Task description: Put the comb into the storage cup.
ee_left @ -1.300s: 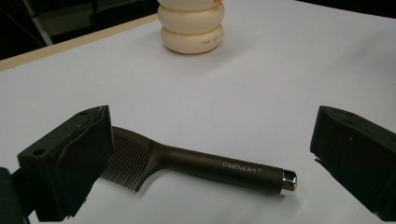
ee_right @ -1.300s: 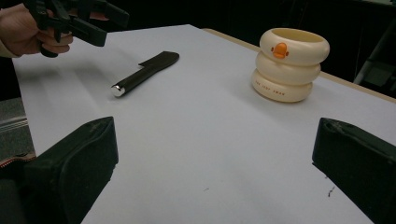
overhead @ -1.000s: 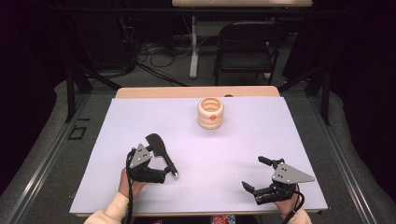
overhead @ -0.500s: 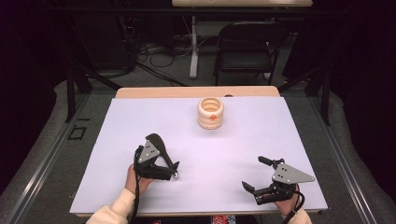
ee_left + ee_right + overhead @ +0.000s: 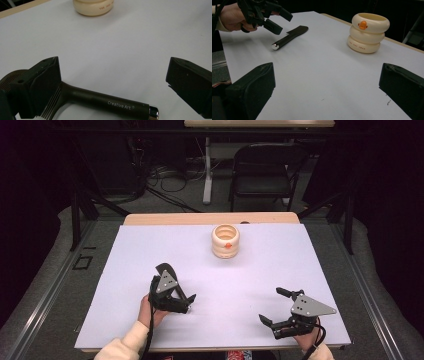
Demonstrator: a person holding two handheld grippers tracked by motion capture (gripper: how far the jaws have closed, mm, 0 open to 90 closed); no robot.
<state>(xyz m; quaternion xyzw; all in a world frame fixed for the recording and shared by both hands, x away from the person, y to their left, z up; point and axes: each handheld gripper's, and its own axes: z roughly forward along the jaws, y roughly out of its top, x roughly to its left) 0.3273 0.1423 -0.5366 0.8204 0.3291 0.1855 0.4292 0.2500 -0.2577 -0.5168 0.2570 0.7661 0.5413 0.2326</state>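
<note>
**Two grippers poised over white table, dark-handled tool lying loose**

A person's left gripper point(image 5: 176, 296) hangs just above a dark-handled tool point(image 5: 100, 101) at the near left of the white table point(image 5: 260, 270), its jaws spread wide and holding nothing. In the left gripper view the handle, marked "Creative Art" and capped in silver, lies flat on the surface and runs across the gap between the two black jaws; whether the left-hand jaw touches it cannot be told. The right gripper view shows the same tool point(image 5: 289, 37) resting on the table beneath the left gripper point(image 5: 275, 20), with a hand point(image 5: 233, 17) behind it. The right gripper point(image 5: 275, 306) sits at the near right, well apart, jaws likewise wide and empty. A cream ringed pot point(image 5: 225, 240) with an orange mark stands upright toward the far middle of the table.
</note>
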